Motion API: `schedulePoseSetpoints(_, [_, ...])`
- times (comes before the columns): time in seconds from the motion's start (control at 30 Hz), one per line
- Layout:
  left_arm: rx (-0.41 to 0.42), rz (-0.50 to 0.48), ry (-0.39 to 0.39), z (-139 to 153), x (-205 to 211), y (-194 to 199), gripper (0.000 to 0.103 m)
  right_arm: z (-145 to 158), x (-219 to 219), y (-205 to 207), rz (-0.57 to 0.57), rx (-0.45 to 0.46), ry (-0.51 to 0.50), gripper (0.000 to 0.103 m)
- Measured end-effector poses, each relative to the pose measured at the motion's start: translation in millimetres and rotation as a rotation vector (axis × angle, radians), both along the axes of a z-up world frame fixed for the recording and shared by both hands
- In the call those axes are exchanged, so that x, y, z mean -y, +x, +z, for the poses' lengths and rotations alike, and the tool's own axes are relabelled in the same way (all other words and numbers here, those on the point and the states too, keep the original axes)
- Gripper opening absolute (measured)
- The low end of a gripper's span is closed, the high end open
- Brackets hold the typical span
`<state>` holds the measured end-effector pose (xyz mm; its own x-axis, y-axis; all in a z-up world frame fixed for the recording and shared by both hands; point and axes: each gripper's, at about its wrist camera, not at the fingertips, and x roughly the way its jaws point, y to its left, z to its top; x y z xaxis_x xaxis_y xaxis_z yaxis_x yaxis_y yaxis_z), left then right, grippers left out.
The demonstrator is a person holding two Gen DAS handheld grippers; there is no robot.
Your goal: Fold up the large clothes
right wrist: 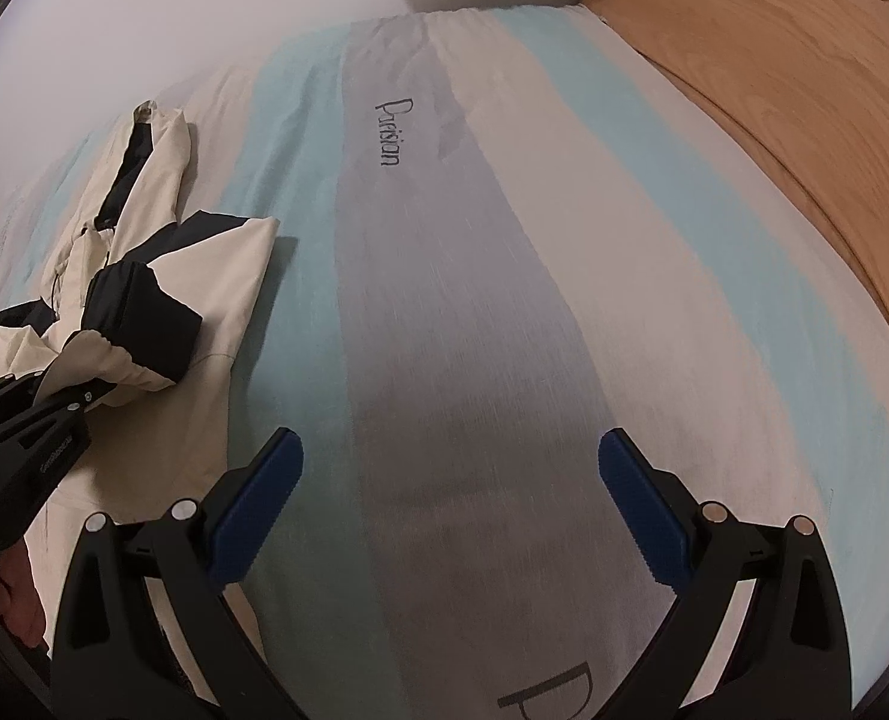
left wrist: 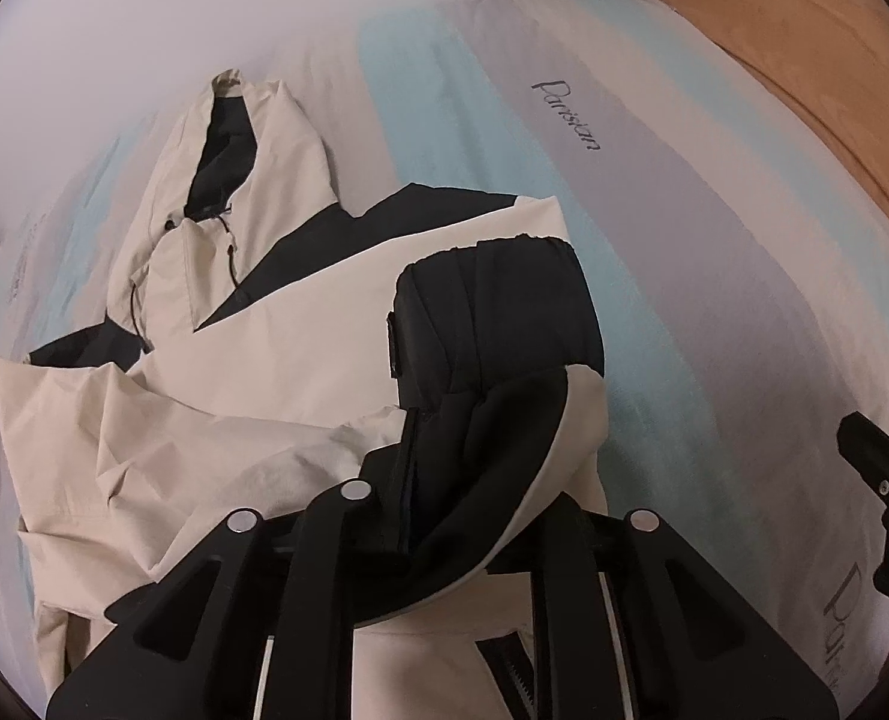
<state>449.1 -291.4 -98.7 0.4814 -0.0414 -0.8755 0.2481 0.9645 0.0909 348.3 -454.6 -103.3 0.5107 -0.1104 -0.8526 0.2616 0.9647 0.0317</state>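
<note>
I am in the step of folding a sleeve inward. My left gripper is clenched on the sleeve of the cream and black jacket, near its dark cuff, and holds it above the body of the jacket. The jacket lies on the left part of the striped bed sheet, hood far from me. My right gripper is released, jaws wide apart, over bare sheet beside the jacket and touching nothing. I judge the next move is to lay the sleeve flat across the chest and then let go; the right one could press the fabric so it does not slide.
</note>
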Motion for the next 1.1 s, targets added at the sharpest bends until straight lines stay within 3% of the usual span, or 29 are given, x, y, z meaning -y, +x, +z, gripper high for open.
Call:
schedulePoseSetpoints(0.13, [-0.006,0.015,-0.016,7,-7,-3,0.025,8,-4,-5,0.005,0.007,-0.003,0.095])
schedulePoseSetpoints(0.2, [-0.008,0.019,-0.029,12,-12,-6,0.034,14,-8,-7,0.011,0.014,-0.009,0.095])
schedulePoseSetpoints(0.27, [0.000,0.020,-0.050,18,-18,-10,0.052,20,-12,-7,0.014,0.021,-0.016,0.095])
schedulePoseSetpoints(0.57, [0.043,0.062,-0.087,46,-67,-9,0.087,49,-49,9,0.064,0.044,-0.021,0.095])
schedulePoseSetpoints(0.73, [0.038,0.085,-0.135,66,-107,6,0.096,68,-90,30,0.125,0.070,-0.046,0.095])
schedulePoseSetpoints(0.9, [0.071,0.078,-0.172,98,-142,18,0.097,84,-126,57,0.146,0.093,-0.037,0.095])
schedulePoseSetpoints(1.1, [0.089,0.067,-0.123,110,-182,56,0.097,98,-160,100,0.185,0.106,-0.041,0.095])
